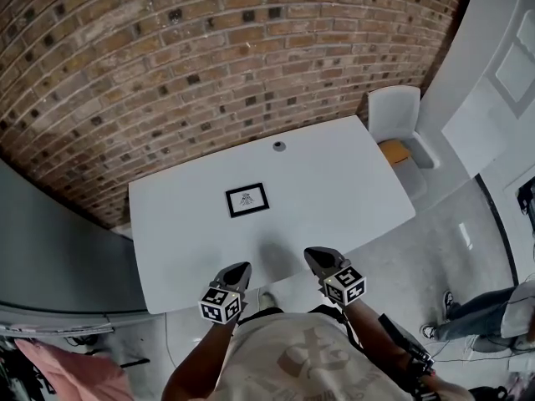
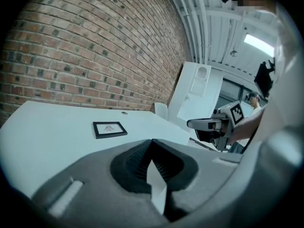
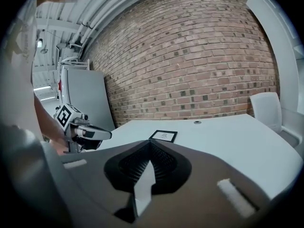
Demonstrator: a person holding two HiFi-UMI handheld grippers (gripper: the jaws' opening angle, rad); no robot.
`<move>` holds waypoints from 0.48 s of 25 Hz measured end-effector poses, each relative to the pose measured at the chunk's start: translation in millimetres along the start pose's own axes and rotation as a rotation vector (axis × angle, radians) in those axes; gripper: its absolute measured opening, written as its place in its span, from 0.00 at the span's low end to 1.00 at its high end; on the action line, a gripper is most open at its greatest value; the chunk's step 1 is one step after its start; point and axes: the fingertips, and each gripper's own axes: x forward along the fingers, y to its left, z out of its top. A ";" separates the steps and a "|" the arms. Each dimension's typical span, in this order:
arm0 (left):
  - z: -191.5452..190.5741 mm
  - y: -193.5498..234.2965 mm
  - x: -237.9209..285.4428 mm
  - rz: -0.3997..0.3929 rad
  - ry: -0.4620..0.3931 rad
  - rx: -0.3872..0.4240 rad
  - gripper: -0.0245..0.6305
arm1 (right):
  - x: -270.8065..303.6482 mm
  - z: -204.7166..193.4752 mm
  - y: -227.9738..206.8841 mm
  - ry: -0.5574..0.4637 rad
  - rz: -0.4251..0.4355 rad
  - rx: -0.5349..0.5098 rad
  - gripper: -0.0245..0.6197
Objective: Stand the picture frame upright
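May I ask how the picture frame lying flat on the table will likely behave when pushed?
The picture frame looks thin and rigid, so probably light and stiff. Flat on the smooth white table, it would likely slide rather than lift. Any glass front could be fragile.

Thing: picture frame (image 1: 247, 200), small and rectangular, with a black border around a white sheet bearing a small dark drawing.
Pose: lying flat, face up, long sides running left to right.
Place: on the white table (image 1: 334, 182), slightly left of its middle, a little closer to the far edge than the near.
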 end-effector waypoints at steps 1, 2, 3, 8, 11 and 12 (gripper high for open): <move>0.6 6.0 -1.4 0.005 0.002 -0.002 0.04 | 3.9 2.0 -0.3 0.003 -0.004 -0.001 0.05; 0.8 12.3 -3.1 0.016 0.005 -0.002 0.04 | 7.4 3.9 -0.7 0.004 -0.010 0.000 0.05; 0.8 18.7 -5.2 0.029 0.009 -0.001 0.04 | 10.7 5.6 -1.5 0.006 -0.019 0.000 0.05; 6.1 40.1 -16.5 0.076 -0.006 -0.024 0.04 | 25.1 15.9 -9.5 0.019 -0.062 0.002 0.05; 10.7 48.3 -21.6 0.086 -0.030 -0.042 0.04 | 34.6 25.6 -12.0 0.024 -0.063 -0.016 0.05; 11.6 50.7 -22.8 0.090 -0.035 -0.047 0.04 | 37.5 28.7 -12.2 0.025 -0.061 -0.021 0.05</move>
